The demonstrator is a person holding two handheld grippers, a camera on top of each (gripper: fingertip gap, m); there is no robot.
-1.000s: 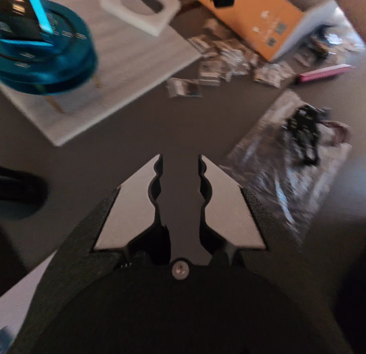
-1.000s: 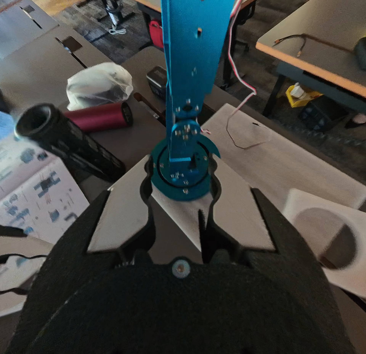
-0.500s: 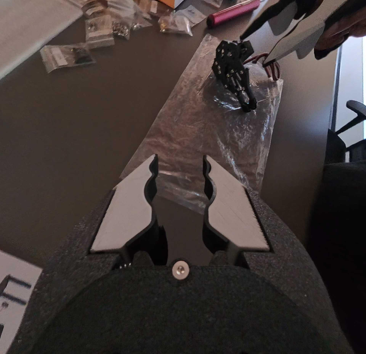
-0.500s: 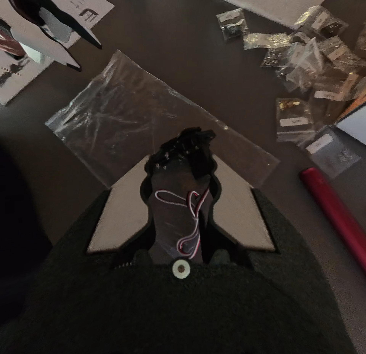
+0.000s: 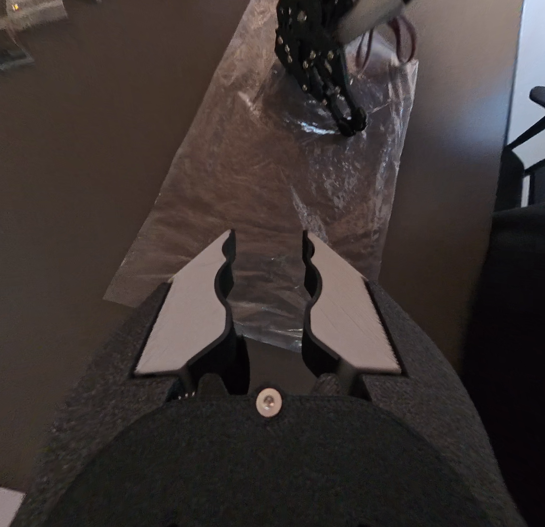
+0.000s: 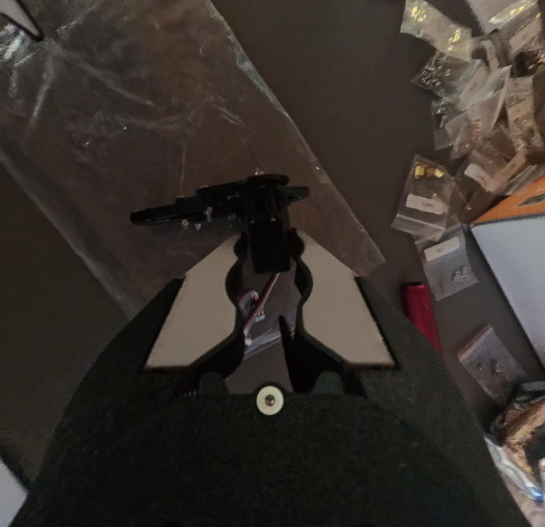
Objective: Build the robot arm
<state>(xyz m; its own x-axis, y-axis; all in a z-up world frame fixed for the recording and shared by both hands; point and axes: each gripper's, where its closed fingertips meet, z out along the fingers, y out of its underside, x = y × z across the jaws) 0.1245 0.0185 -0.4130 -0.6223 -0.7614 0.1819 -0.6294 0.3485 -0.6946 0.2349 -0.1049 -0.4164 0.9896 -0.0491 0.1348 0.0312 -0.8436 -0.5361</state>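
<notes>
i can read no text from here. the white labels (image 6: 423,203) on the small clear bags (image 6: 427,200) to my right carry marks too blurred to make out, and the dark patch (image 6: 533,199) on the orange box edge (image 6: 513,206) beside them is just as unclear. nothing in my left view bears lettering.

Premises present as an electronics or robotics workbench in an office setting. A dark table (image 6: 339,70) carries many small clear bags of hardware (image 6: 472,79) to the right of the right gripper's fingers. An office chair (image 5: 530,129) stands beyond the table edge, right of the left gripper's fingers.
</notes>
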